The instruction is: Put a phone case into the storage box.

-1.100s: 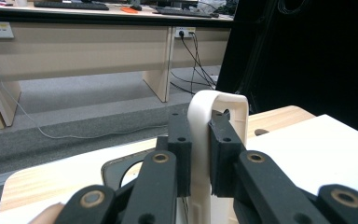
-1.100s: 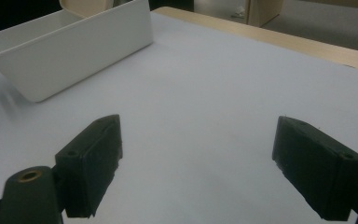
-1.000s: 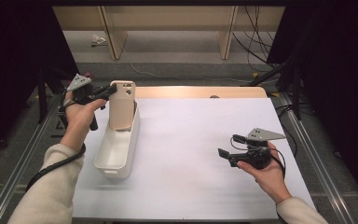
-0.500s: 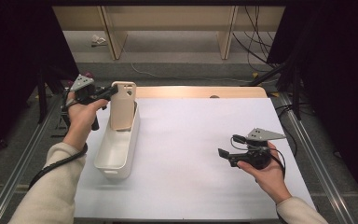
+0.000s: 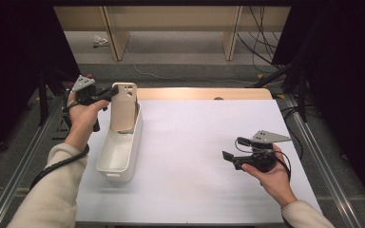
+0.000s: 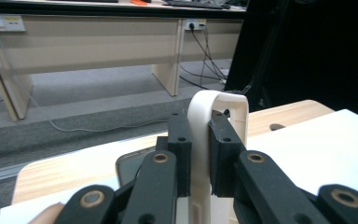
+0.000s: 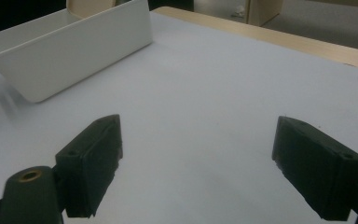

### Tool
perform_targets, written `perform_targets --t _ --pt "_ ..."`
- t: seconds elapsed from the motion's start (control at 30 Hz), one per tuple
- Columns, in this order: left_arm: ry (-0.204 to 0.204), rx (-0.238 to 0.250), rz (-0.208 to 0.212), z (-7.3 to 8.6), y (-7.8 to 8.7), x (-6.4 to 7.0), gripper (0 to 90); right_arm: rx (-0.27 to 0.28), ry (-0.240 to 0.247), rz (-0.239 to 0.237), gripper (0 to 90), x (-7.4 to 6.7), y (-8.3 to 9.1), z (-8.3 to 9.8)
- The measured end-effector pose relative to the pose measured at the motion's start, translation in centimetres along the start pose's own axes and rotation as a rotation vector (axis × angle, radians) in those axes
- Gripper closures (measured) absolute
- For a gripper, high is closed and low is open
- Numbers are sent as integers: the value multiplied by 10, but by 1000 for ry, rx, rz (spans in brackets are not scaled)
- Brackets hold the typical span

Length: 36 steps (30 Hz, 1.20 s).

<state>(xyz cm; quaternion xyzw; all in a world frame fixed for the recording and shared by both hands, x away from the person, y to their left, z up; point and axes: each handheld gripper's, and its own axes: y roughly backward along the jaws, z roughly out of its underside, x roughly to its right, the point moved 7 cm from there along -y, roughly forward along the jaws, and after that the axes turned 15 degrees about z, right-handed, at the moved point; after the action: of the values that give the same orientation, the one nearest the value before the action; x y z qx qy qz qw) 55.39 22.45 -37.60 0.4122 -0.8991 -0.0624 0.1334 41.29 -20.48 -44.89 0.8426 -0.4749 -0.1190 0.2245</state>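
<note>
1. My left tongs point(image 5: 108, 93) are clamped on the top edge of a beige phone case point(image 5: 123, 107); in the left gripper view the case's thin rim point(image 6: 200, 154) sits pinched between the two black pads, and the pads press on it from both sides.
2. The phone case stands nearly upright at the far end of a white bin point(image 5: 120, 151), its lower end inside the bin and its camera cut-out at the top.
3. The bin lies lengthwise on the left part of the white worktop point(image 5: 195, 142), open side up.
4. My right tongs point(image 5: 229, 157) rest low over the worktop on the right side, well apart from the bin. Their jaws stand wide with nothing between them; the right gripper view shows bare white surface in the gap and the bin point(image 7: 70, 46) farther off.
</note>
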Motion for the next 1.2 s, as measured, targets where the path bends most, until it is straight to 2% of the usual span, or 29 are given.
perform_targets --t 0.43,0.83,1.2 --pt "-20 -11 1 8 -8 -4 810 -7 -1 -1 169 0 -1 1" --pt "-7 -23 21 23 -16 -7 810 -6 3 -2 169 0 -1 1" --pt "16 -40 17 37 -21 -13 809 -5 2 -4 169 -1 -1 1"
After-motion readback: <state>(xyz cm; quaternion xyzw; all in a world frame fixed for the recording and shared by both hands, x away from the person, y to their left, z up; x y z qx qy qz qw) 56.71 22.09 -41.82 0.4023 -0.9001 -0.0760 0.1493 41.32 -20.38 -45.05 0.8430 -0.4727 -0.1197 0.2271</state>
